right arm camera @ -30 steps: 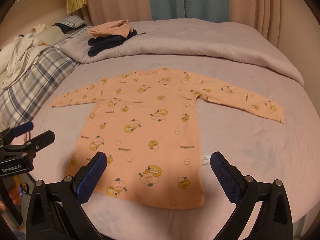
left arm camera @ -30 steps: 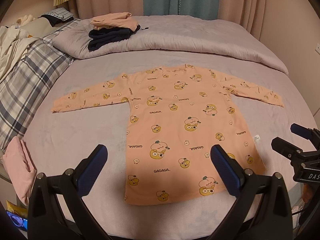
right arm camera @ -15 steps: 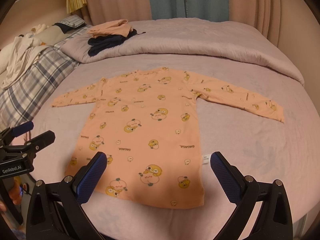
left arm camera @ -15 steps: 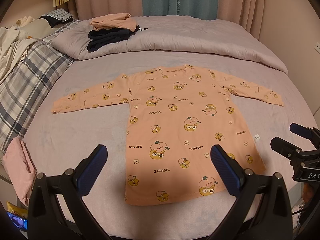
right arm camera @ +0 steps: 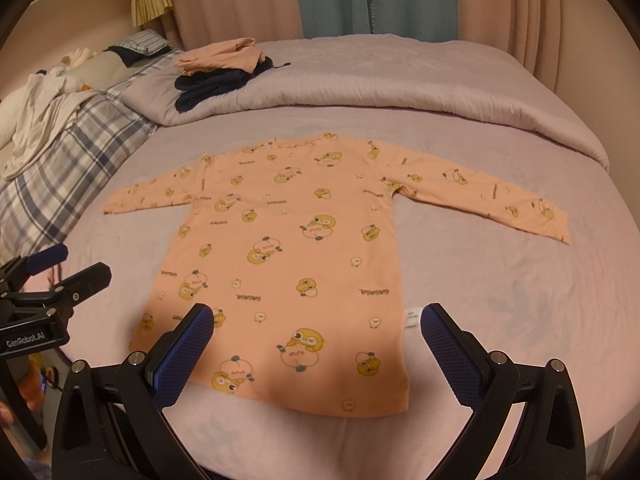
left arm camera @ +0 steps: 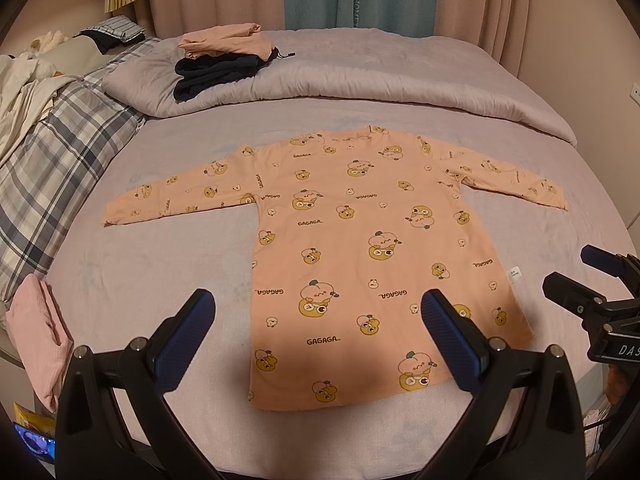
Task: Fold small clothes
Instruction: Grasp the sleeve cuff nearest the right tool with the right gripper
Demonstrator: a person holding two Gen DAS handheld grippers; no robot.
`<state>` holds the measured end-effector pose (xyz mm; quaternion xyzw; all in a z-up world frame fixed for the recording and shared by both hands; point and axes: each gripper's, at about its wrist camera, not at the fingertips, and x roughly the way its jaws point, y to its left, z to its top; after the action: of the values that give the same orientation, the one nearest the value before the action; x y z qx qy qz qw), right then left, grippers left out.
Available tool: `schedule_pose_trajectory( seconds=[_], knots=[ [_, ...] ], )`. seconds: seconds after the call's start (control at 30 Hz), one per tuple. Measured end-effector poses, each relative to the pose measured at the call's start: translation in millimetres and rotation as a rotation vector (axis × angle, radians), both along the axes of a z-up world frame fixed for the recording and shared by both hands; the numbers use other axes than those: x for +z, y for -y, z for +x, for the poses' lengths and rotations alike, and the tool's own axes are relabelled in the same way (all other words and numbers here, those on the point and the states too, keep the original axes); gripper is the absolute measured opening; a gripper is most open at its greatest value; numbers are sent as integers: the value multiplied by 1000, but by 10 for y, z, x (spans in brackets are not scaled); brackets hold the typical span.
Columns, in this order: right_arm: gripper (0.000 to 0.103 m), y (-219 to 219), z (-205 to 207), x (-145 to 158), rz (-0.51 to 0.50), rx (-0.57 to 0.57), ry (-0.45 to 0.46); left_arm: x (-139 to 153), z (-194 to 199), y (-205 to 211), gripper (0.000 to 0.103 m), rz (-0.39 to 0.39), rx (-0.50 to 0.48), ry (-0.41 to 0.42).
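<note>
Peach long-sleeved top (left arm camera: 360,248) lies flat on the lilac bed sheet (left arm camera: 132,280), neckline toward the rolled duvet (left arm camera: 360,80), hem at the near edge, both sleeves spread out to the sides. Fabric looks smooth, no obvious bunching. A small white tag (right arm camera: 412,317) sticks out at the side seam on the right.

Left gripper (left arm camera: 316,332) hovers above the hem with its jaws spread wide, nothing between them. Right gripper (right arm camera: 316,336) hangs the same way over the hem, also spread and empty. Each tool shows at the margin of the other's view; neither touches the cloth.

Folding has not begun, judging by the fully spread garment. Likely first step: bring a sleeve across the body.

To do it well: each tool should probably go to its own side, one near the cuff, the other near the shoulder or side seam, so the sleeve travels as a straight panel. Pinch both layers of the sleeve only, not the sheet beneath, which is soft and close in tone. Lift low, lay the cuff down inside the body outline, release after the cloth settles.

Already-folded peach and dark garments (left arm camera: 224,60) sit stacked on the duvet, a folded pink piece (left arm camera: 36,332) at the left edge; likely destination for this one is one of those piles
</note>
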<state>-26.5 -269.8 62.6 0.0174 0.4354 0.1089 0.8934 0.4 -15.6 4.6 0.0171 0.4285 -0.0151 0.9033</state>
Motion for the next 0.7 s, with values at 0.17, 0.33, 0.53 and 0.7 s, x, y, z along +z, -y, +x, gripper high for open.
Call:
schedule_pose_trajectory(
  seconds=[0.17, 0.33, 0.53, 0.7],
  knots=[
    [102, -2, -2, -3, 0, 0, -1, -9, 0, 0, 103, 2, -1, -2],
    [102, -3, -1, -2, 0, -2, -4, -13, -1, 2, 103, 2, -1, -1],
    [102, 50, -9, -3, 59, 11, 10, -29, 16, -23, 103, -23, -12, -2],
    [102, 299, -45, -3, 366, 69, 74, -163, 147, -196, 103, -169, 9, -50]
  ],
)
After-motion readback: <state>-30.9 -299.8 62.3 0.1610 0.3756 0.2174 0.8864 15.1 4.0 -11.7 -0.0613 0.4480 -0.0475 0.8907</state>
